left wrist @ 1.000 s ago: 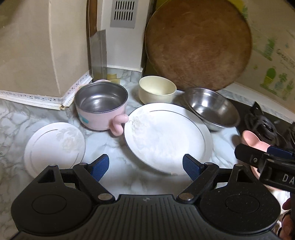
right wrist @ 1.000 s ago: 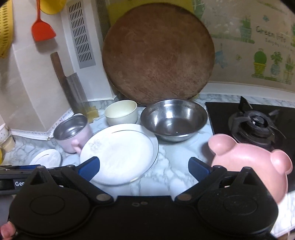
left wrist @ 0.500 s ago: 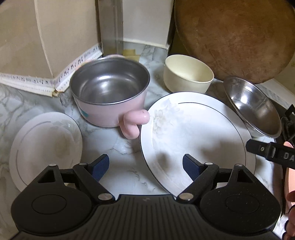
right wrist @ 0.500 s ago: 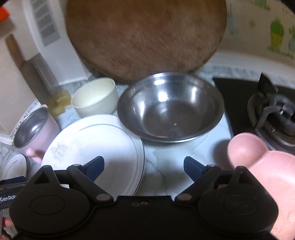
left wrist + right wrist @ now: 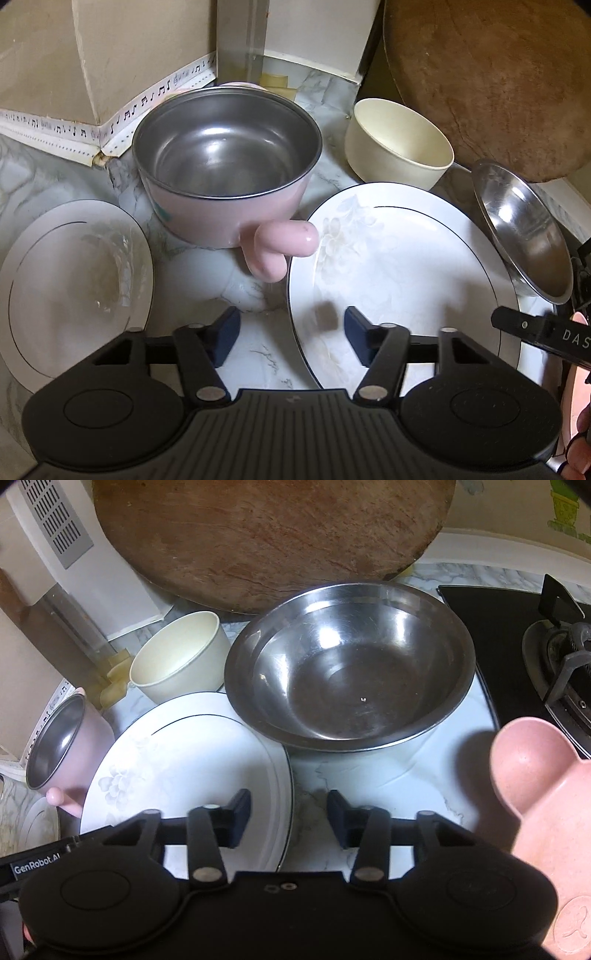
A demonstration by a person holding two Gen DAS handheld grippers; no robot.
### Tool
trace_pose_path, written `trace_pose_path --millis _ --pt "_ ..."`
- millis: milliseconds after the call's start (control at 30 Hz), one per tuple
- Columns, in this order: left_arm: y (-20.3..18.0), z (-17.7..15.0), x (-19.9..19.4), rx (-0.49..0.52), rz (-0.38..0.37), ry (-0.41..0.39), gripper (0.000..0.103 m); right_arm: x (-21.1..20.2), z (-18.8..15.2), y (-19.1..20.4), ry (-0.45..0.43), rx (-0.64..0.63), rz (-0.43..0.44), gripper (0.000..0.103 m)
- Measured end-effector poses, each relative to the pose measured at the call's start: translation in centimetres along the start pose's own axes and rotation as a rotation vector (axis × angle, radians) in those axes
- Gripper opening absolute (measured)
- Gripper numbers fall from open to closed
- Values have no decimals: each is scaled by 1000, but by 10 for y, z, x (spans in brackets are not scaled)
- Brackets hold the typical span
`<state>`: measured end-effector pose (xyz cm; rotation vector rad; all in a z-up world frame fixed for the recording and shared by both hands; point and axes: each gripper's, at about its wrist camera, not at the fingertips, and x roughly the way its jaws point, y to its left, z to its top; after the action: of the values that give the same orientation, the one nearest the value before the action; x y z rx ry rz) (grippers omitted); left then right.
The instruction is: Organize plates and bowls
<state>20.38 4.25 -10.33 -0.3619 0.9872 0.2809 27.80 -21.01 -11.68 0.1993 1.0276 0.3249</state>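
1. Both grippers had dropped lower and nearer to the dishes than a second before, and their jaws had narrowed from wide apart.
2. Left gripper point(image 5: 290, 341): jaws closing, released, pads not yet pressing on anything. The left rim of the large white plate point(image 5: 399, 280) lay between the fingers.
3. Ahead of the left gripper stood the pink steel-lined pot point(image 5: 225, 162), its handle reaching just over the plate's edge. To the left lay the small white plate point(image 5: 70, 288); ahead and to the right stood the cream bowl point(image 5: 397, 144).
4. Right gripper point(image 5: 290, 819): jaws closing, released, with the plate's right rim between the fingers and no pad pressing on it.
5. Directly ahead of the right gripper sat the steel bowl point(image 5: 351, 664), its edge overlapping the plate's far rim.
6. Just to the right lay the pink bear-shaped dish point(image 5: 546, 812).
7. Behind the bowls leaned a round wooden board point(image 5: 266, 535).
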Motion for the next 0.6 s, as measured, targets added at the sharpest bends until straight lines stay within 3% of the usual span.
trace_pose_path --millis 67,200,300,367,600 --pt "1 1 1 -13 9 14 41 1 0 0 4 6 4 32" --pt "3 3 1 -35 5 18 34 3 0 0 8 7 3 23" --pt "2 5 -1 -33 -10 23 21 2 -1 -1 6 10 6 14" --pt "0 7 -2 -25 -16 21 16 1 -1 -1 6 13 20 9" --pt "-1 2 -7 1 -18 9 12 -3 -6 0 11 9 19 9"
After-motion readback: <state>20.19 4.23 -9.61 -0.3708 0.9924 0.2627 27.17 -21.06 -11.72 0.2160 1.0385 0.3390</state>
